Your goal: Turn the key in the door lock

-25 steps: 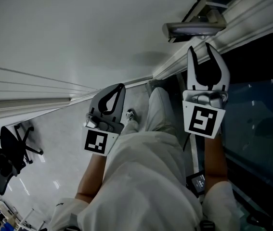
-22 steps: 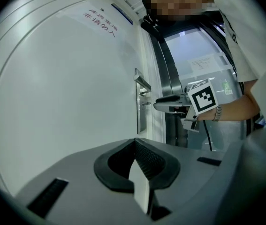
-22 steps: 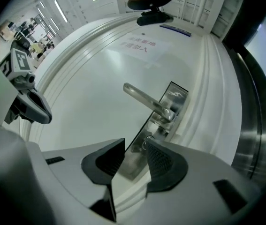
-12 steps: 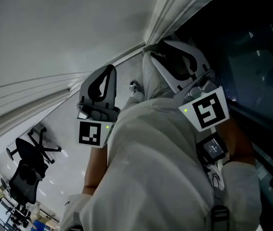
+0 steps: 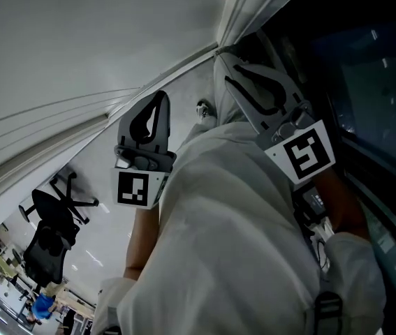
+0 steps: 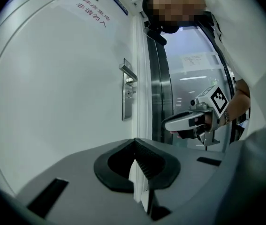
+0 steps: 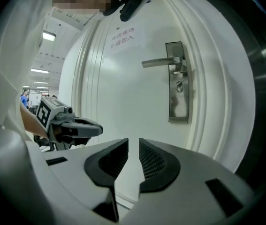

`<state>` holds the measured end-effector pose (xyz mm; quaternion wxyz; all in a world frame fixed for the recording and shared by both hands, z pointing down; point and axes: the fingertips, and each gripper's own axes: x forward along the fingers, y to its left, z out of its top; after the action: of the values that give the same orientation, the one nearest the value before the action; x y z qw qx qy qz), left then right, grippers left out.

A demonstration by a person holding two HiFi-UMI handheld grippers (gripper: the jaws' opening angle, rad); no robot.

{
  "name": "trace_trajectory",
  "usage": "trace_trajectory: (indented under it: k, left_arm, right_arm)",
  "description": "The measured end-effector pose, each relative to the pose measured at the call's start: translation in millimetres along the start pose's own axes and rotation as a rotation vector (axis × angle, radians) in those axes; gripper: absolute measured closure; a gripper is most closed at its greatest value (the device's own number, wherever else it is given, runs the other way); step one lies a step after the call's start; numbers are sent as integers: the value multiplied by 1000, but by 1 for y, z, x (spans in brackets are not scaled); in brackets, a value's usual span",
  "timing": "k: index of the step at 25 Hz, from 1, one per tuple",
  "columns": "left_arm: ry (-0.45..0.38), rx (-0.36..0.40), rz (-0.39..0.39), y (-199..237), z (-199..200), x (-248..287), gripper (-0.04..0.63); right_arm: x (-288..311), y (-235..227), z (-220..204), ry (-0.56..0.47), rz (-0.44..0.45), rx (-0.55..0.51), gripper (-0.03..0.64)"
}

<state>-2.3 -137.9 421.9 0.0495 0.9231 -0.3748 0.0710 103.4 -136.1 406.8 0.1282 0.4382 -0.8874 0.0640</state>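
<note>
Ok, head view: left gripper (image 5: pixel 161 98) and right gripper (image 5: pixel 229 72) are both held up in front of the white garment (image 5: pixel 232 243), well apart from each other. There's a dark glass panel (image 5: pixel 372 68) on the right and a black office chair (image 5: pixel 47 222) low on the left. The lock isn't in this view.

Left gripper view: jaw tips meet, nothing between them, so this one is closed and empty. Ahead is the white panelled door (image 6: pixel 67 88), with the silver lever handle (image 6: pixel 128 72) above the silver lock plate (image 6: pixel 126 104) near the door's edge. It's well apart from the tips. The right gripper shows off to the side, clear of the door.

Right gripper view: jaws have just been closing and now stand at a narrow slot. Only door surface shows through the gap, so it's not holding anything. The lever handle points left, and the keyhole (image 7: pixel 179 85) sits on the plate just below it. It's up and right of the jaw line, not between the jaws, and well apart. A small dark detail is there, but it's too small to tell whether a key is in it.

Handling, my read: the key should be light, thin, stiff metal, and smooth enough to slip under torque.
- Take it by the flat head, pads square on the two broad faces.
- Line the gripper up with the cylinder before rolling.
- An off-axis twist risks bending the key or popping it out of the pinch.
- The current slot looks roughly right for a thin key head, and the right gripper is better placed for it.
</note>
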Motion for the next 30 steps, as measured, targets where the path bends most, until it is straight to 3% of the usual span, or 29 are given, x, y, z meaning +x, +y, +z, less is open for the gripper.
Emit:
trace_trajectory:
  k: [3, 8, 14, 20, 24, 30]
  left_arm:
    - [-5, -1, 0, -3, 4, -3, 592]
    - [-14, -36, -29, -7, -2, -6, 592]
    - [4, -113, 4, -7, -12, -22, 592]
    - [-11, -98, 38, -8, -8, -33, 592]
    - [-41, -78, 46, -7, 2, -34, 592]
    - [-64, -75, 10, -10, 9, -32, 592]
  right_arm:
    - [-2, -7, 4, -34, -40, 54, 581]
    - [10, 5, 5, -80, -78, 54, 612]
    - [30, 43, -11, -67, 24, 138, 612]
    - [42, 78, -11, -11, 102, -10, 612]
    - [46, 98, -4, -28, 155, -109, 612]
    - [45, 94, 3, -59, 113, -126, 614]
